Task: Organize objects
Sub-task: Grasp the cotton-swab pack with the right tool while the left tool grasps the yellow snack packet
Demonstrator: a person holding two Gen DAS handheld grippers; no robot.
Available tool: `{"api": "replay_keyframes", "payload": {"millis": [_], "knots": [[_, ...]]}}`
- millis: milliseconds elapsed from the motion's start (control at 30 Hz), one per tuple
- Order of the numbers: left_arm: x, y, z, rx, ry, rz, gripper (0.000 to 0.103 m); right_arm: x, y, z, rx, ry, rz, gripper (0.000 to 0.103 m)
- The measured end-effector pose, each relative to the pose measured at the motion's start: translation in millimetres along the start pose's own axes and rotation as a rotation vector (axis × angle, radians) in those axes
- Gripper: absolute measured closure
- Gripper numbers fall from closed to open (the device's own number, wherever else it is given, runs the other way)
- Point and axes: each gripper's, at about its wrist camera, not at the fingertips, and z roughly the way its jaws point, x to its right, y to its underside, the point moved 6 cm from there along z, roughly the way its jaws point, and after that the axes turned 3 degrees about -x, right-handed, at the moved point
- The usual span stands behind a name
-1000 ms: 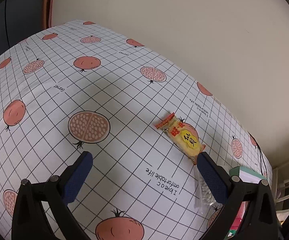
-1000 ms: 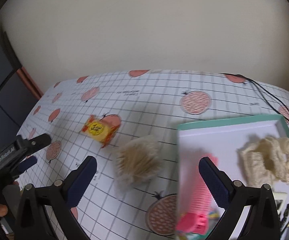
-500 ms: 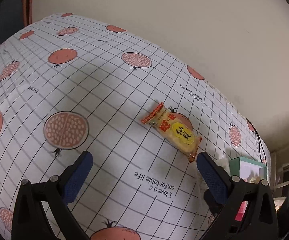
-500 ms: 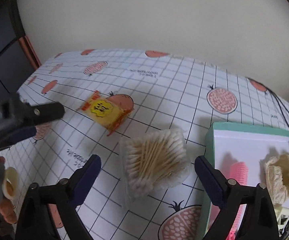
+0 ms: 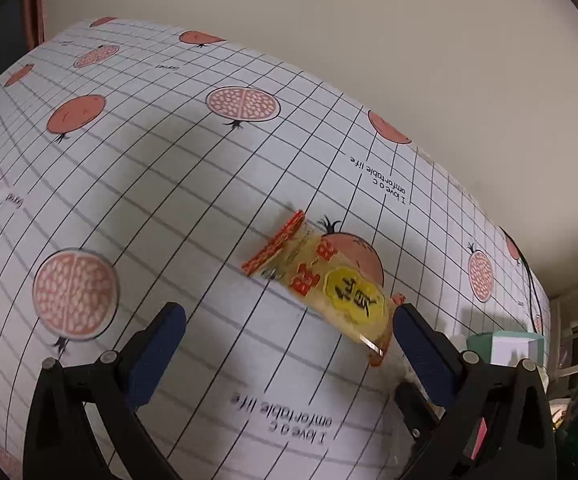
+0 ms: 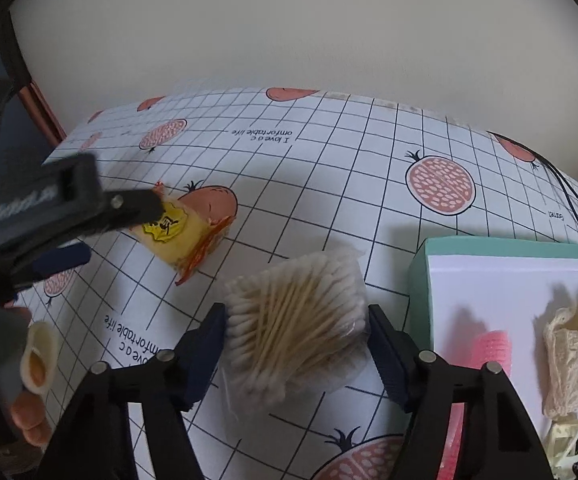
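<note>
A yellow snack packet (image 5: 329, 284) with red ends lies on the pomegranate-print tablecloth (image 5: 161, 168). My left gripper (image 5: 289, 336) is open, and the packet lies just ahead of it, its near end by the right finger. The packet also shows in the right wrist view (image 6: 181, 236), partly behind the left gripper's finger. A clear bag of cotton swabs (image 6: 297, 316) lies between the open fingers of my right gripper (image 6: 295, 344); I cannot tell whether they touch it.
A teal-rimmed white box (image 6: 489, 250) stands at the right, holding a pink comb (image 6: 489, 352), a cream scrunchie (image 6: 573, 352) and a cream clip (image 6: 573, 440). Black cables (image 6: 569, 196) run along the table's far right. The wall is close behind the table.
Both grippers have moved forward. The snack packet has come closer to my left gripper's fingers. The swab bag, earlier ahead of my right gripper, now lies between its fingers.
</note>
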Motion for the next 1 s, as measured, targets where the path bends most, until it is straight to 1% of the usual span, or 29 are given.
{"api": "replay_keyframes", "payload": {"millis": [100, 167, 233, 367, 400, 433, 467, 567, 633, 700, 867, 900, 967, 1000], "knots": [[8, -7, 4, 0.017, -0.006, 0.012, 0.001, 1, 1, -2, 0.006, -0.006, 0.002, 0.035], [16, -10, 9, 0.019, -0.036, 0.034, 0.001, 2, 0, -3, 0.008, -0.015, 0.004, 0.035], [21, -13, 11, 0.031, -0.050, 0.048, 0.008, 1, 1, -4, 0.009, -0.018, -0.004, 0.035], [28, -16, 22, 0.027, -0.111, 0.080, 0.011, 1, 2, -6, 0.011, -0.017, -0.005, 0.035], [29, -16, 23, 0.028, -0.116, 0.079, 0.017, 2, 2, -7, 0.011, -0.018, -0.003, 0.035], [29, -16, 24, 0.030, -0.124, 0.079, 0.025, 2, 2, -6, 0.010, -0.018, -0.001, 0.035], [29, -15, 25, 0.034, -0.146, 0.092, 0.027, 2, 3, -7, 0.008, -0.017, 0.000, 0.035], [34, -13, 22, 0.058, -0.150, 0.123, 0.035, 0, 4, -9, 0.003, -0.015, -0.004, 0.035], [35, -11, 18, 0.070, -0.168, 0.143, 0.052, -1, 6, -11, -0.001, -0.011, -0.007, 0.035], [36, -8, 15, 0.068, -0.170, 0.163, 0.053, -1, 9, -14, -0.007, -0.010, -0.005, 0.035], [38, 2, 9, 0.067, -0.157, 0.167, 0.057, 1, 14, -23, -0.010, -0.004, -0.007, 0.036], [40, 4, 7, 0.072, -0.157, 0.170, 0.061, 1, 14, -25, -0.007, -0.008, -0.008, 0.036], [42, 9, 1, 0.079, -0.162, 0.176, 0.066, 2, 16, -30, -0.003, -0.011, -0.006, 0.036], [43, 10, -1, 0.086, -0.164, 0.177, 0.072, 2, 16, -33, 0.000, -0.008, -0.009, 0.036]]}}
